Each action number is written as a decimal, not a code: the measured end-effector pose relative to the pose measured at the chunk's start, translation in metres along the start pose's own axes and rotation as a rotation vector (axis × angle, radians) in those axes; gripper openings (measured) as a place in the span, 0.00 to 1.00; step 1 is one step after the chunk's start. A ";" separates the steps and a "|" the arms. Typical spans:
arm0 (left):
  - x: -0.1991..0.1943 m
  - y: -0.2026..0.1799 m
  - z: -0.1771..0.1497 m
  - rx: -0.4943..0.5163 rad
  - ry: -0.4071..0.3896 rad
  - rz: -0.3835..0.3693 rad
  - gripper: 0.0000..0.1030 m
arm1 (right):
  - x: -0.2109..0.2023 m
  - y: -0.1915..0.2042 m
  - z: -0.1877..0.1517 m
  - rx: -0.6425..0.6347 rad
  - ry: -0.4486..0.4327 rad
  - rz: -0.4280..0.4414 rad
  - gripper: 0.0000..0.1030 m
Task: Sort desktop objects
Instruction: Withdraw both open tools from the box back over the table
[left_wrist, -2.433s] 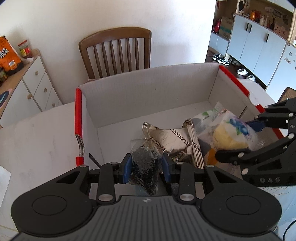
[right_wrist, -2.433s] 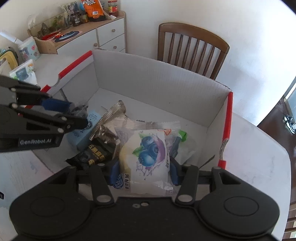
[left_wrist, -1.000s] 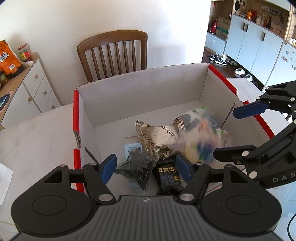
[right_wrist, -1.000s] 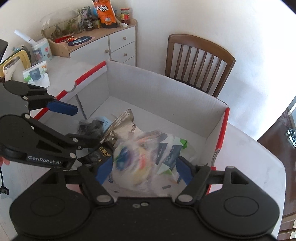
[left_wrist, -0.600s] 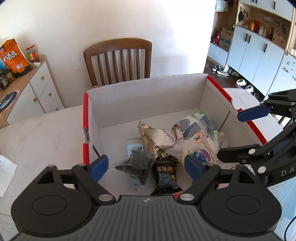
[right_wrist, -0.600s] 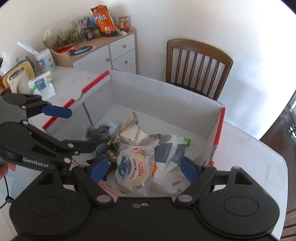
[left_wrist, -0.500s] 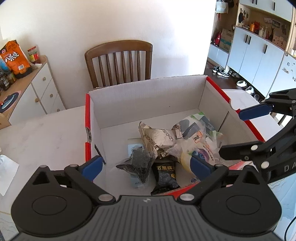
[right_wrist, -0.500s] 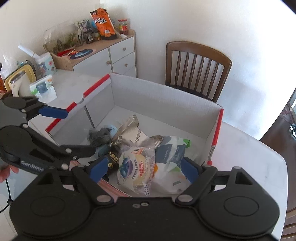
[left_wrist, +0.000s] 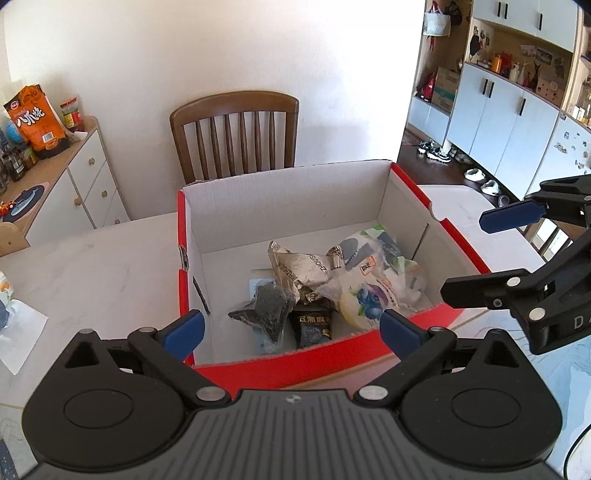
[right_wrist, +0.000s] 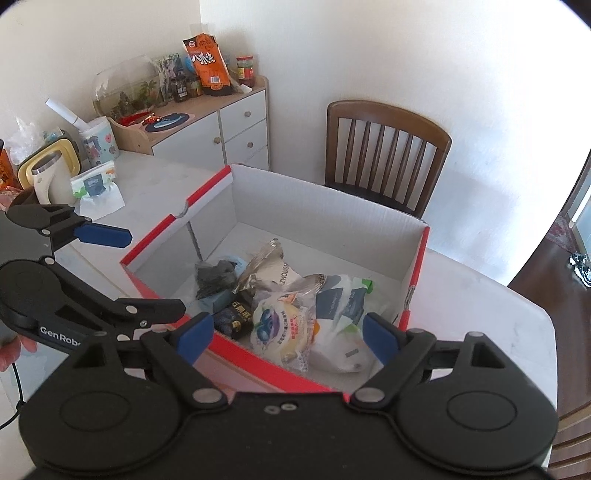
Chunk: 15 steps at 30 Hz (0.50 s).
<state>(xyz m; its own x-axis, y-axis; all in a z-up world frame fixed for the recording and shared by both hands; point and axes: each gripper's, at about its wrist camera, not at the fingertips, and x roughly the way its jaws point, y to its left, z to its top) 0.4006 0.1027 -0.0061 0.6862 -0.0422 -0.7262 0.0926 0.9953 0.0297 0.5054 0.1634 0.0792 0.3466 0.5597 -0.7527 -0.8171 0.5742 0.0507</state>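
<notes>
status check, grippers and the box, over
Left gripper open, empty. Right gripper open, empty. Snack packets piled in red box. Nothing in the way.

a: what sits between the left gripper (left_wrist: 291, 330) fingers?

b: nothing is gripped; the jaws stand wide, framing the near red wall of the cardboard box (left_wrist: 280, 221). beyond the tips lie a dark crumpled packet (left_wrist: 264, 308), a black sachet (left_wrist: 312, 325) just right of it, and a blueberry bun bag (left_wrist: 364, 301) by the right fingertip.

a: and further out?

b: a silver foil pack (left_wrist: 299, 267). the right gripper (left_wrist: 484, 254) hangs spread open, off to the right.
</notes>
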 end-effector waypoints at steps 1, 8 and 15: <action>-0.003 0.000 -0.002 0.001 -0.003 -0.001 0.99 | -0.003 0.001 -0.001 0.000 -0.003 -0.003 0.85; -0.027 -0.001 -0.012 -0.004 -0.031 -0.006 0.99 | -0.027 0.012 -0.013 0.009 -0.027 -0.012 0.85; -0.051 0.000 -0.028 0.001 -0.050 -0.020 0.99 | -0.047 0.027 -0.028 0.020 -0.062 -0.010 0.85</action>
<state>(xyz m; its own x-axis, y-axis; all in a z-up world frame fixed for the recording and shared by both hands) 0.3450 0.1078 0.0119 0.7195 -0.0669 -0.6913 0.1079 0.9940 0.0162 0.4545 0.1358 0.0972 0.3833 0.5891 -0.7114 -0.8042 0.5916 0.0566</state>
